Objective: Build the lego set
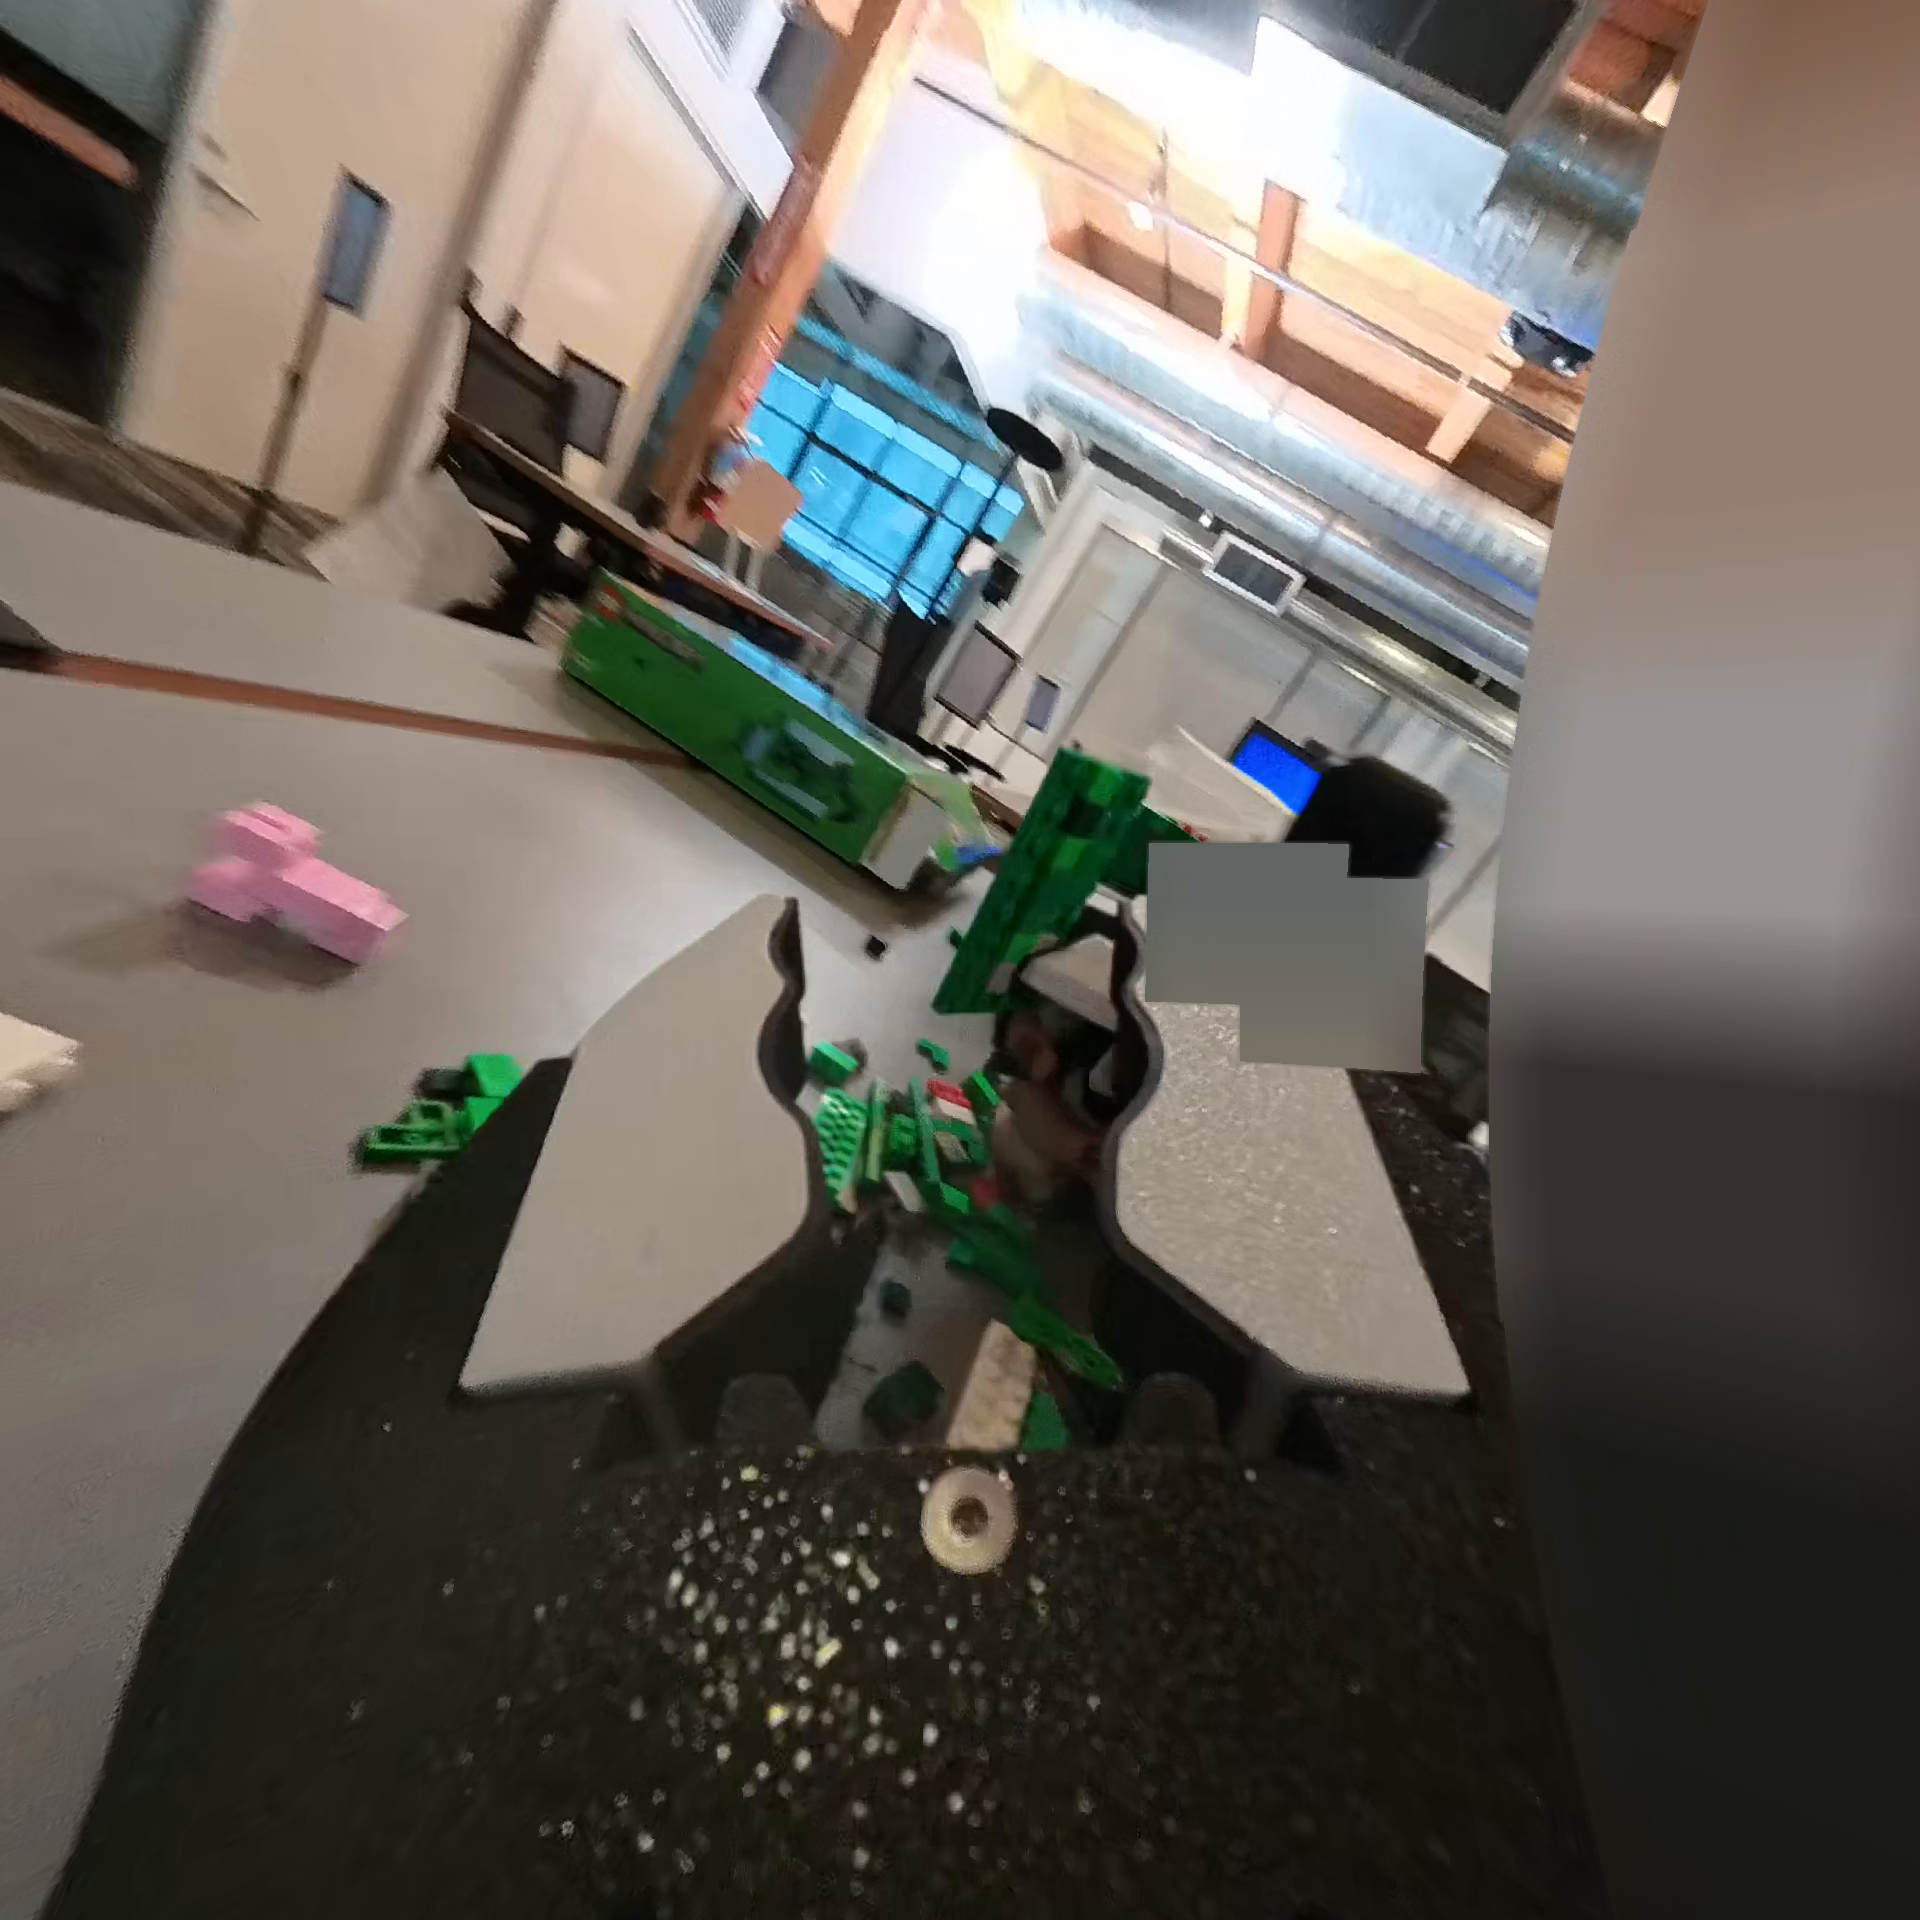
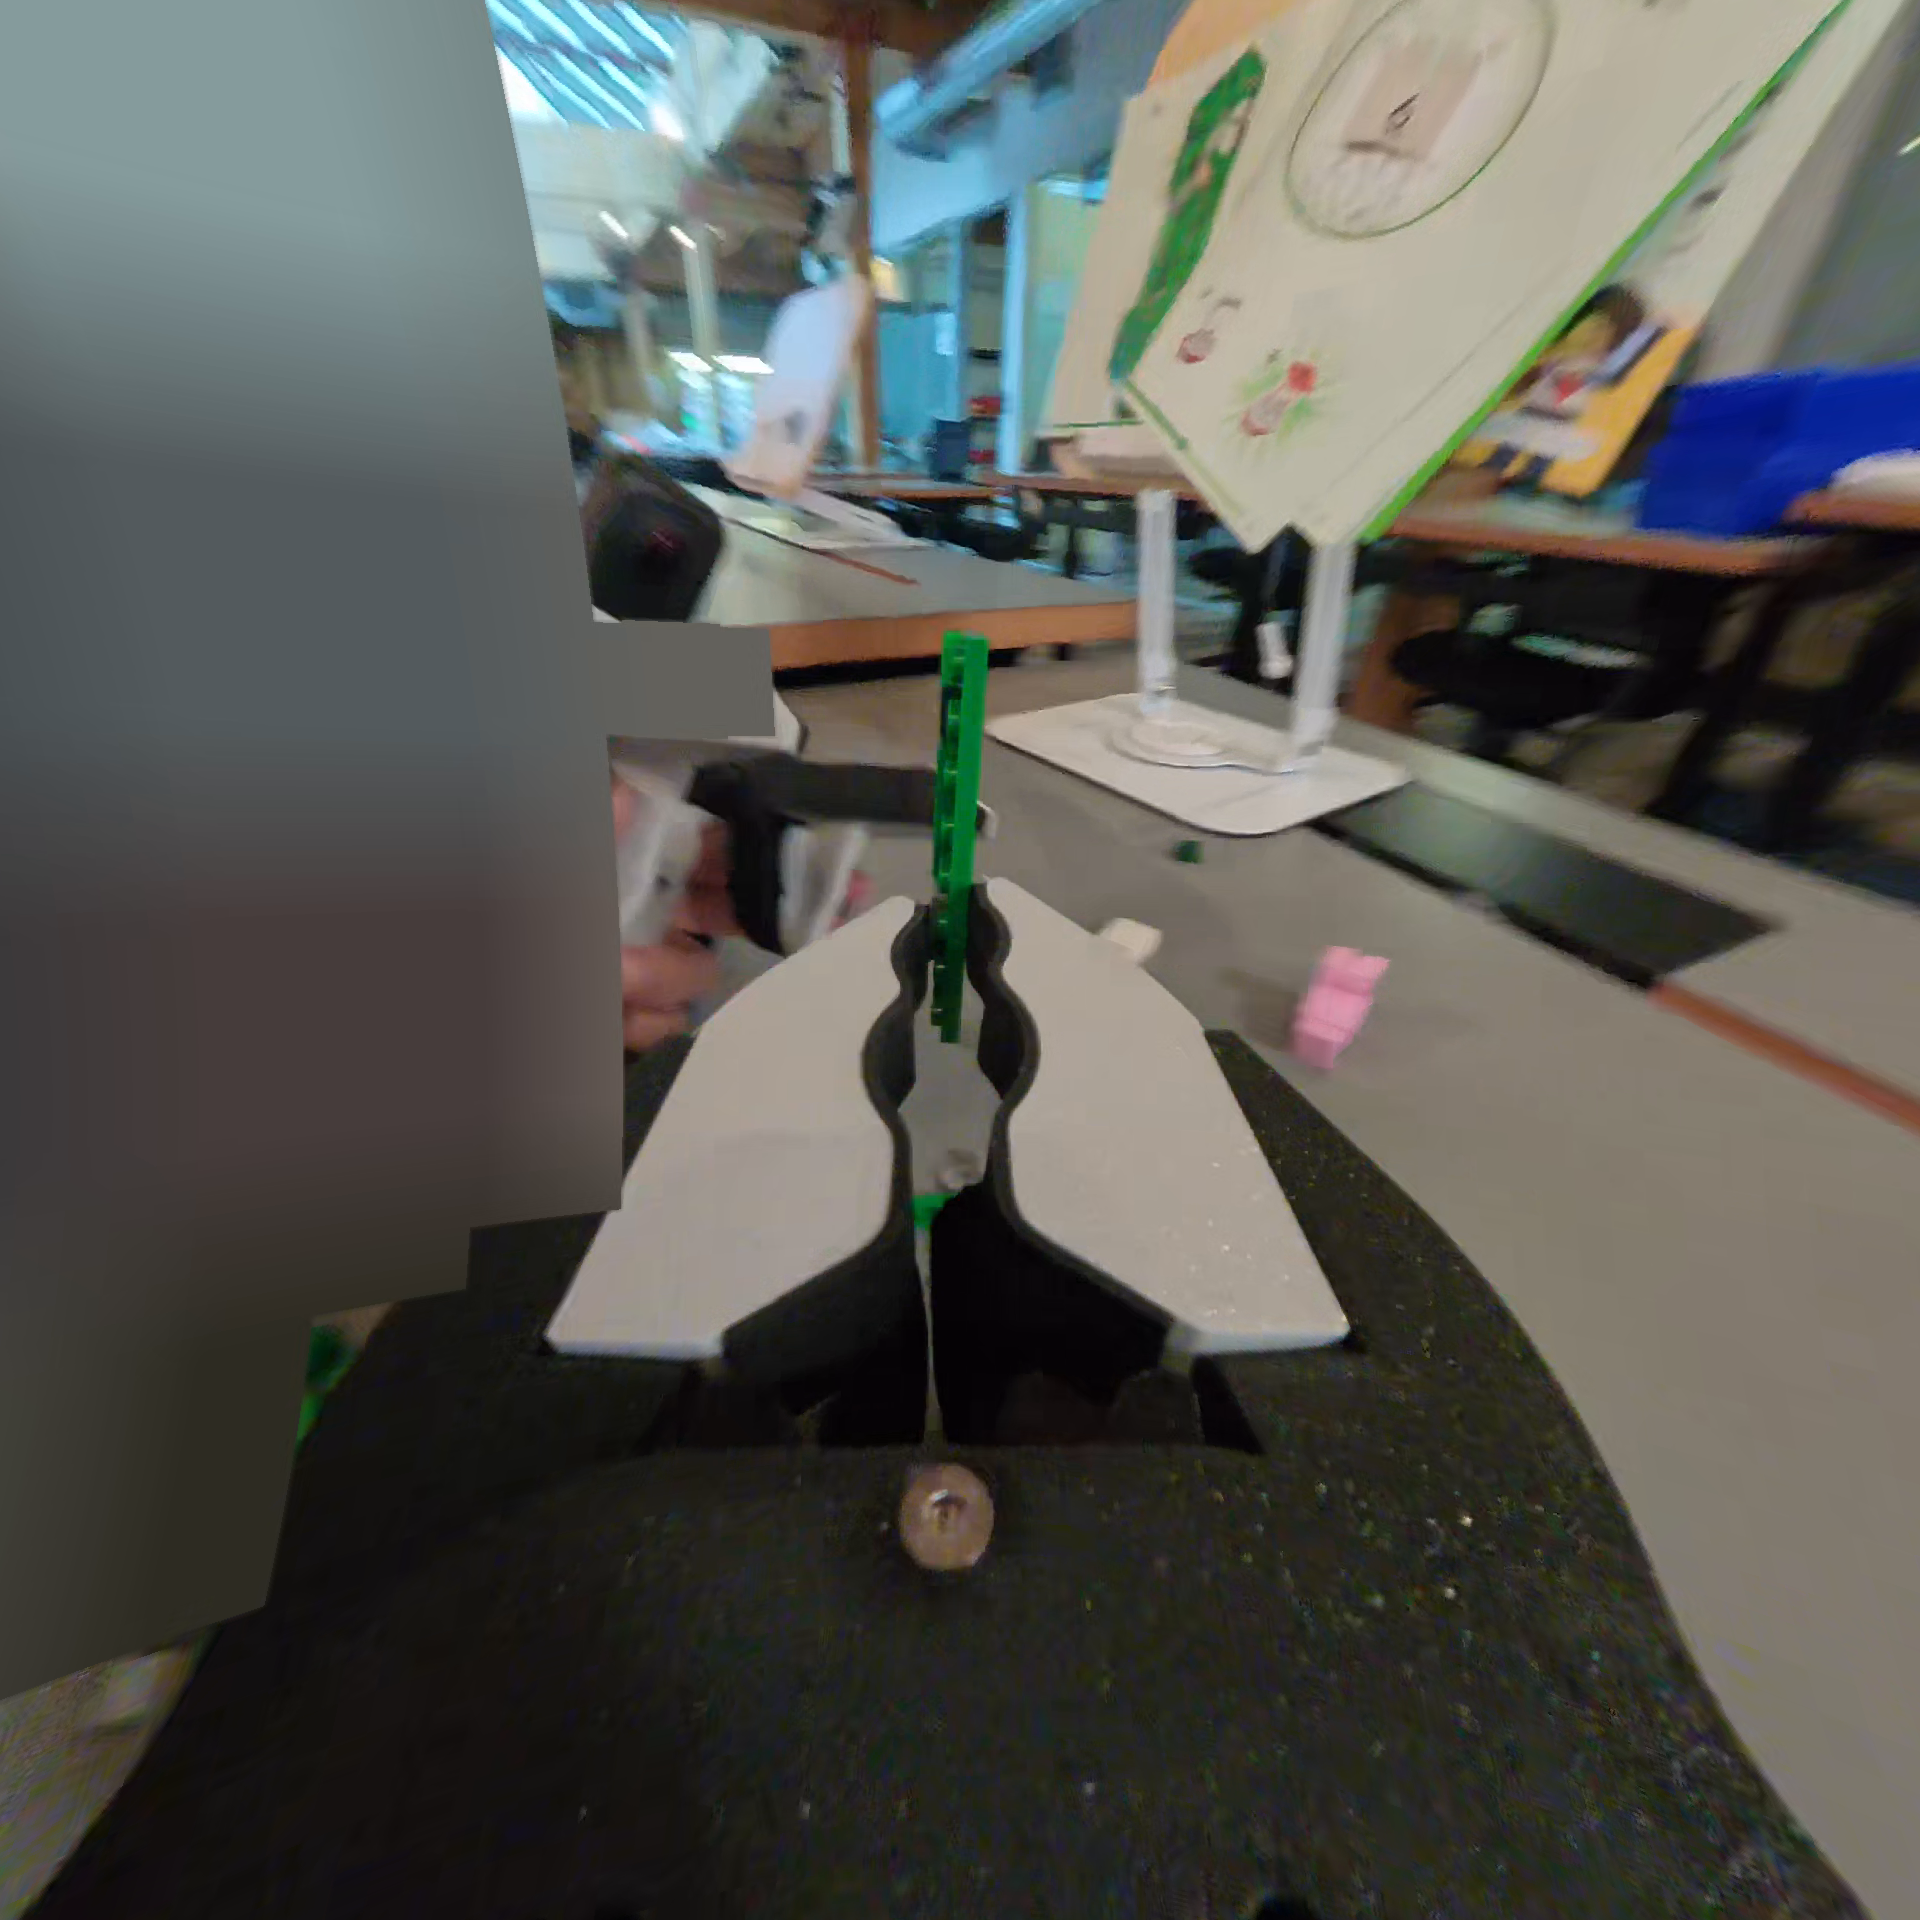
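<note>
Right tongs [image 2: 951,914] clamped the green plate [image 2: 958,790] upright, likely presenting it for joining; left tongs [image 1: 961,956] stood apart over loose bricks [image 1: 914,1132] on the counter [image 1: 312,1091].

One pink blocky brick figure [image 1: 296,896] on the grey table. One flat green printed cardboard box [image 1: 743,732], lying at the far edge. One tall green studded brick plate assembly [image 2: 958,821], standing upright. One open instruction booklet [image 2: 1382,239] on one clear plastic stand with a white base [image 2: 1205,769]. One small dark green single brick [image 2: 1185,851], alone near that base. One loose scatter of small green, white and red bricks [image 1: 914,1143] (too blurred to count singly). Two grey-fingered black grippers, left [image 1: 956,940] and right [image 2: 951,896].
</note>
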